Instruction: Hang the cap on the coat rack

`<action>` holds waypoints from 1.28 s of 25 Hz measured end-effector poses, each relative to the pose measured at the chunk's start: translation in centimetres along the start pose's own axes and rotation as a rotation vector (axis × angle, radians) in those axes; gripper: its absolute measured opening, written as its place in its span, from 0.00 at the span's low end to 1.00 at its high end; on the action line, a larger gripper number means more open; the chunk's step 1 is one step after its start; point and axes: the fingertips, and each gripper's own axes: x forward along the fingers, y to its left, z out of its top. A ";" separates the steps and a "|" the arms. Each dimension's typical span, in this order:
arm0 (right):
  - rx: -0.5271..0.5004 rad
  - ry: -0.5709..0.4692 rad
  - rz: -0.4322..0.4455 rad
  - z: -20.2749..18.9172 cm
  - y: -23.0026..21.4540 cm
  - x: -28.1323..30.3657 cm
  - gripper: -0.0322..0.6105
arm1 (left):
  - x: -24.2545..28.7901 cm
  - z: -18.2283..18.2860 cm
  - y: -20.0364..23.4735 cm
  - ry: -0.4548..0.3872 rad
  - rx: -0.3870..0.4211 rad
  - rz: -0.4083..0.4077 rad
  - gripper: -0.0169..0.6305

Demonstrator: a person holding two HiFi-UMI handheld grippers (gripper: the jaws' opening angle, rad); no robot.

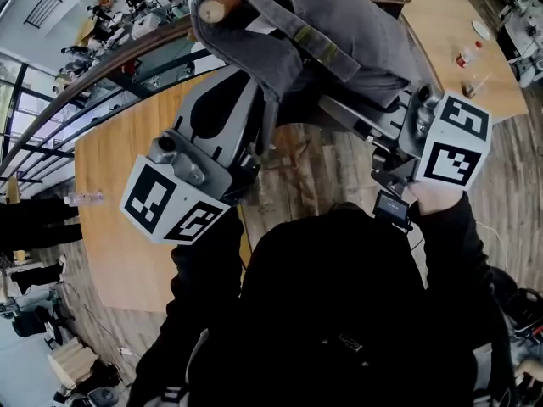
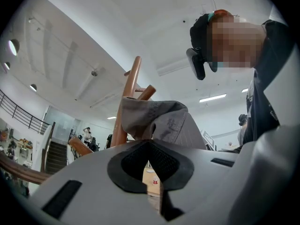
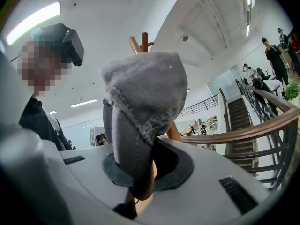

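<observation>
The grey cap [image 1: 339, 32] is draped over the top of the wooden coat rack, with one peg [image 1: 216, 8] poking out at its left end. My left gripper [image 1: 254, 121] comes up from the lower left and is shut on the cap's edge. In the left gripper view the cap [image 2: 159, 121] bunches just above the closed pads, and the rack pole [image 2: 132, 88] stands behind it. My right gripper [image 1: 361, 125] holds the other side. In the right gripper view a thick fold of the cap [image 3: 145, 93] runs down between its pads [image 3: 161, 165]. The rack's top [image 3: 144, 40] shows above.
A wooden table [image 1: 127, 168] lies below with a bottle [image 1: 85, 198] at its left edge. Small bottles [image 1: 465, 56] stand on another table at the right. A curved railing [image 1: 102, 66] runs behind. Stairs [image 3: 243, 111] show at the right. The person in black stands close behind both grippers.
</observation>
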 end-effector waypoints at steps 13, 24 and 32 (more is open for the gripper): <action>0.014 0.033 -0.036 -1.4 -1.5 -0.5 0.13 | -0.3 -2.0 -0.1 0.029 -0.027 0.016 0.02; -0.083 0.117 -0.066 -3.8 -2.4 -0.8 0.13 | -1.0 -5.6 0.1 0.118 -0.067 0.073 0.02; -0.099 0.165 -0.080 -3.8 -2.0 -0.3 0.13 | -2.2 -5.6 0.2 0.161 -0.099 0.102 0.02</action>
